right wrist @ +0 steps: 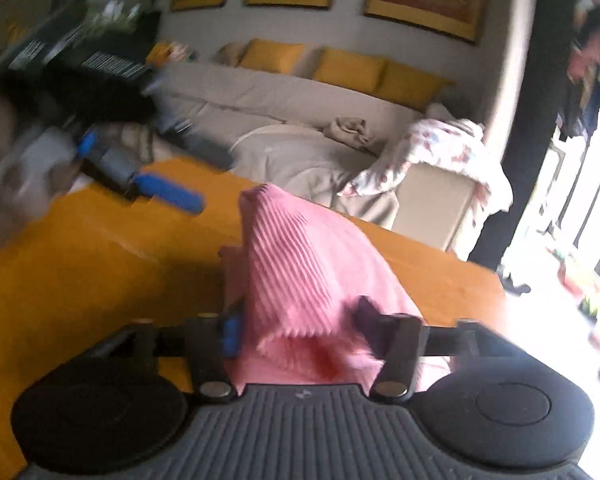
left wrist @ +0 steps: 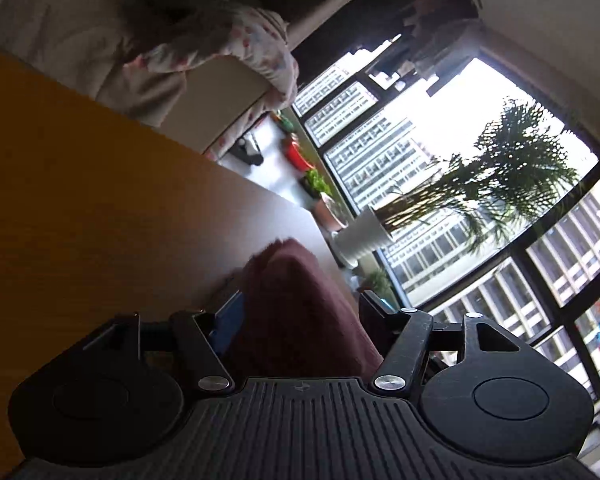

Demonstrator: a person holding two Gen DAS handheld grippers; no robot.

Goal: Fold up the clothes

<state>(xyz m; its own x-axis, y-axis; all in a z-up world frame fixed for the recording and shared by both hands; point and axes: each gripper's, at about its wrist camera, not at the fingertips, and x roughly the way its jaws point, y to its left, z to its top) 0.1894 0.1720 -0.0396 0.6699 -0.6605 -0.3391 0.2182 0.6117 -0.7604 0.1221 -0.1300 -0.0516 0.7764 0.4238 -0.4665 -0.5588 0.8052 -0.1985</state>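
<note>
The left tool [left wrist: 300,316] is rolled well over on its side, so in its own view the orange wooden counter [left wrist: 80,200] runs up the left of the picture and the big window [left wrist: 440,184] stands tilted on the right. Its two fingers stand apart with a bunched fold of the pink ribbed knit garment [left wrist: 300,304] (dark maroon here, in shadow) filling the gap between them. The blue pad [left wrist: 230,322] on one finger lies against the cloth, but the other finger's contact is too dark to read, so whether this tool is clamped on the fabric I cannot tell.

The right tool [right wrist: 300,326] points forward and somewhat downward over the counter [right wrist: 80,264]. The pink ribbed knit garment [right wrist: 300,264] rises as a peaked fold between its fingers and both press into the cloth, so it is gripping the garment. The cloth's lower part is hidden behind the tool's body.

In the right wrist view the left tool [right wrist: 168,192] appears at the upper left, heavily smeared by motion blur. The beige sofa [right wrist: 300,104] behind is soft and indistinct.
</note>
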